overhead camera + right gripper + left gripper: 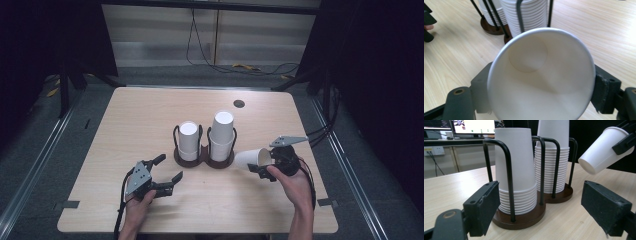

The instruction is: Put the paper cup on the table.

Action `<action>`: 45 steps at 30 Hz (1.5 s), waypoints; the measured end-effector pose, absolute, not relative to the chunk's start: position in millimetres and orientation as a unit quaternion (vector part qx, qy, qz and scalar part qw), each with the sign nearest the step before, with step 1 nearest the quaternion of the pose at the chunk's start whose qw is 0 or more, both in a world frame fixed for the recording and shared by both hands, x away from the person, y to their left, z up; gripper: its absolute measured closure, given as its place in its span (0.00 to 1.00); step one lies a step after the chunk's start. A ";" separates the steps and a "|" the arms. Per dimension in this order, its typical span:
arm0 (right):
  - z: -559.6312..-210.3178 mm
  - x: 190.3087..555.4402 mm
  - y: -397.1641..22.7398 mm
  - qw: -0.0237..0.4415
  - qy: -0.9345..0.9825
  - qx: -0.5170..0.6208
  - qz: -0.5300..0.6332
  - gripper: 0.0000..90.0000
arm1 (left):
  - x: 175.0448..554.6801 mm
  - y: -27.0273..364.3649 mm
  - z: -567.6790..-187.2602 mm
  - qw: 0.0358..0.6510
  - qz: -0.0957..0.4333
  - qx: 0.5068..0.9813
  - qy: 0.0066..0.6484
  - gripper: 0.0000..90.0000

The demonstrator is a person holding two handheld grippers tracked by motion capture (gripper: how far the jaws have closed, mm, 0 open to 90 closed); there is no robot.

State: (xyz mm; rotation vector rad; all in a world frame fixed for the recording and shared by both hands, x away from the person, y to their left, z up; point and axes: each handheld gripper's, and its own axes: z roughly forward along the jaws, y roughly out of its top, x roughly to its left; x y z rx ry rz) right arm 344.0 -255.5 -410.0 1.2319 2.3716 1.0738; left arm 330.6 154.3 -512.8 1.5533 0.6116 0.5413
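Note:
Two stacks of upturned white paper cups stand in black wire holders on joined brown bases at mid-table: a shorter left stack (189, 141) and a taller right stack (221, 134). My right gripper (265, 163) is shut on a single white cup (250, 159), held on its side just right of the taller stack, base toward the holders. In the right gripper view the cup's open mouth (541, 75) faces the camera between both pads. My left gripper (169, 168) rests open near the front left, with nothing between its fingers, its jaws framing the nearer stack (516, 170) and the held cup (604, 150).
The wooden table (140, 115) has a dark round grommet (239, 103) at the back right. Cables lie on the floor behind it. A lit monitor (474, 126) glows in the background of the left gripper view. Bare tabletop surrounds the holders.

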 end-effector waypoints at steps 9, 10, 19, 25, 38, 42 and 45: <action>-397.1 362.7 -262.6 0.133 0.833 0.431 0.319 0.24 | 327.4 148.5 -511.9 0.624 0.255 0.691 0.261 0.17; -396.5 364.7 -262.3 0.133 0.835 0.431 0.315 0.24 | 328.2 149.0 -511.9 0.623 0.254 0.688 0.271 0.17; -389.8 382.7 -257.6 0.127 0.853 0.427 0.271 0.24 | 331.1 153.0 -512.3 0.630 0.243 0.680 0.287 0.17; -380.3 399.1 -254.4 0.126 0.868 0.421 0.231 0.24 | 330.7 152.5 -512.3 0.629 0.246 0.679 0.287 0.17; -377.8 422.6 -251.8 0.108 0.882 0.425 0.171 0.24 | 330.4 152.9 -512.3 0.629 0.245 0.679 0.288 0.17; -378.3 427.9 -249.9 0.105 0.887 0.425 0.147 0.24 | 330.6 153.3 -512.5 0.630 0.244 0.678 0.289 0.17; -380.9 431.5 -246.7 0.098 0.890 0.426 0.129 0.24 | 330.1 152.3 -512.3 0.629 0.248 0.680 0.285 0.17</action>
